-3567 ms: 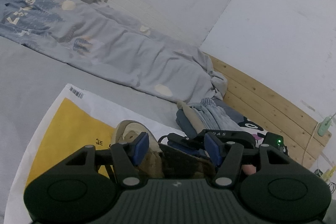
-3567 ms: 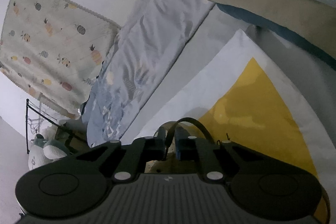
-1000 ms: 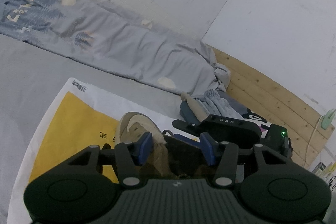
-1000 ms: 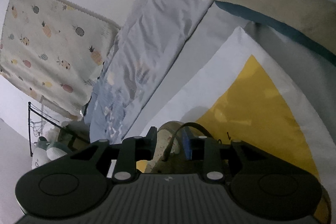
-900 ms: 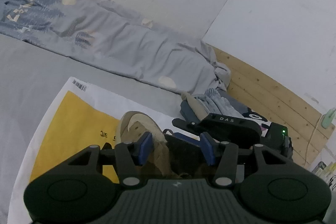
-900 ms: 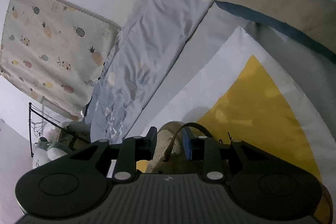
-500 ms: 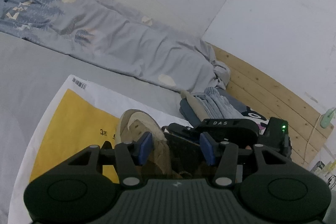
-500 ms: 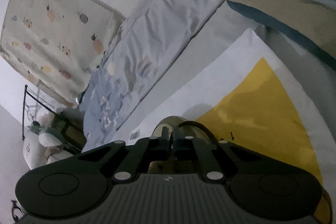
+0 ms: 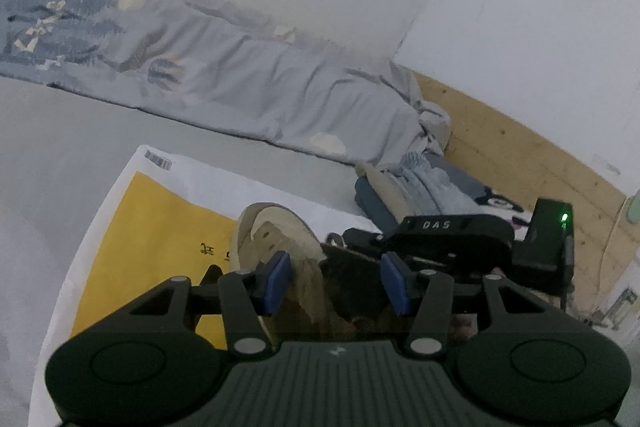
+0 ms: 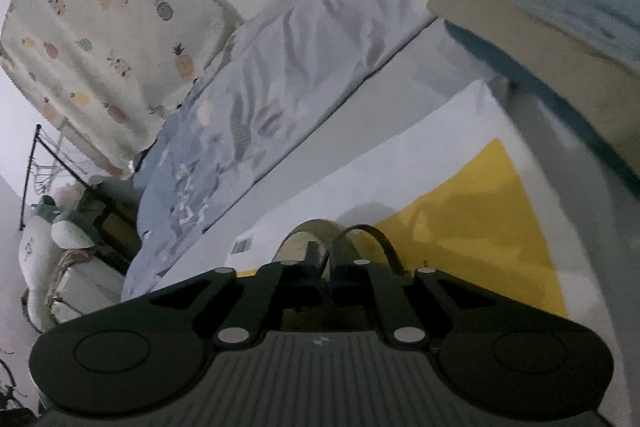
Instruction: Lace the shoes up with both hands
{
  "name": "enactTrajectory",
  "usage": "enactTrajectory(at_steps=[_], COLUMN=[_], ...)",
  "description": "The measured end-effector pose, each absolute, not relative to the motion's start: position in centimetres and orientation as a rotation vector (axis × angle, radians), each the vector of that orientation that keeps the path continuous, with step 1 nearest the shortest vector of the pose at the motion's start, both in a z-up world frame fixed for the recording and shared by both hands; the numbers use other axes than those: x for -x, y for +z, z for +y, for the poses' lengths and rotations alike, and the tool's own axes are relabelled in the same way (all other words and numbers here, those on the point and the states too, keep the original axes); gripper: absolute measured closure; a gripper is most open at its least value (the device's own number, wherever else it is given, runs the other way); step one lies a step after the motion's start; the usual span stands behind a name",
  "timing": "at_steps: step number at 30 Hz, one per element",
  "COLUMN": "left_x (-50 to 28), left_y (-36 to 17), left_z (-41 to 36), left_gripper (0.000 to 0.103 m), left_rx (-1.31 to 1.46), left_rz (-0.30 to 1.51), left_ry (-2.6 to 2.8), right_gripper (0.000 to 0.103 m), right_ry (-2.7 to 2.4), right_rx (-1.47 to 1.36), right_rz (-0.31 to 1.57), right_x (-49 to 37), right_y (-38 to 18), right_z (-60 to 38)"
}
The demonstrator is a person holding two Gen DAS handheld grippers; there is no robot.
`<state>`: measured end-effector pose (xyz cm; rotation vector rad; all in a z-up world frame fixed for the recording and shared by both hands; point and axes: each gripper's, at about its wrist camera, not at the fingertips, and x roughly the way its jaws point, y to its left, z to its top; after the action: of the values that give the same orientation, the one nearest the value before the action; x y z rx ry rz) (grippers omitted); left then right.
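– On the grey bed (image 9: 80,147), what is lying there?

– A tan shoe (image 9: 276,227) is lying on a yellow and white sheet (image 9: 160,227). Its toe is pointing away from the left camera, toward a blue blanket (image 9: 200,67) that is lying along the wall.

– What is the left gripper (image 9: 334,275) doing?

– It is reaching over the back part of the shoe. Its fingers (image 9: 276,279) are standing about half apart, with the shoe between them. The blue pad on one side is sitting right against the tan side of the shoe. I cannot tell if the two pads are really squeezing it.

– And the right gripper (image 10: 329,255)?

– It is coming at the shoe from the other side, so it is showing up as a black shape just past the shoe in the left view. Its fingers are almost together and are opening a little. A dark lace (image 10: 370,230) is coming out right at the tips and is curving up and over in a loop above the shoe. I cannot tell if the pads are pinching it.

– What is sitting behind the shoe?

– Some folded clothes (image 9: 420,183) are lying in a pile near it, next to a wooden board (image 9: 520,163).
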<state>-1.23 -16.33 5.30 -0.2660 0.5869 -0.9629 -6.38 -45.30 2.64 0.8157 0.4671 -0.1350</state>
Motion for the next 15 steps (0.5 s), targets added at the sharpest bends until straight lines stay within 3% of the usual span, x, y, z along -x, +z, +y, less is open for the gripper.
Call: enactTrajectory(at_steps=[11,15], left_x=[1.0,0.3], left_y=[5.2,4.8], left_z=[-16.5,-16.7], left_gripper=[0.057,0.079], left_rx=[0.212,0.194], left_rz=[0.613,0.656], left_ry=[-0.948,-0.923], right_gripper=[0.073,0.069], right_ry=[-0.223,-0.169], right_rx=[-0.407,-0.080], right_rz=[0.397,0.439], right_x=[9.3,9.1], right_y=[8.5,11.4], right_z=[-42.0,-38.5])
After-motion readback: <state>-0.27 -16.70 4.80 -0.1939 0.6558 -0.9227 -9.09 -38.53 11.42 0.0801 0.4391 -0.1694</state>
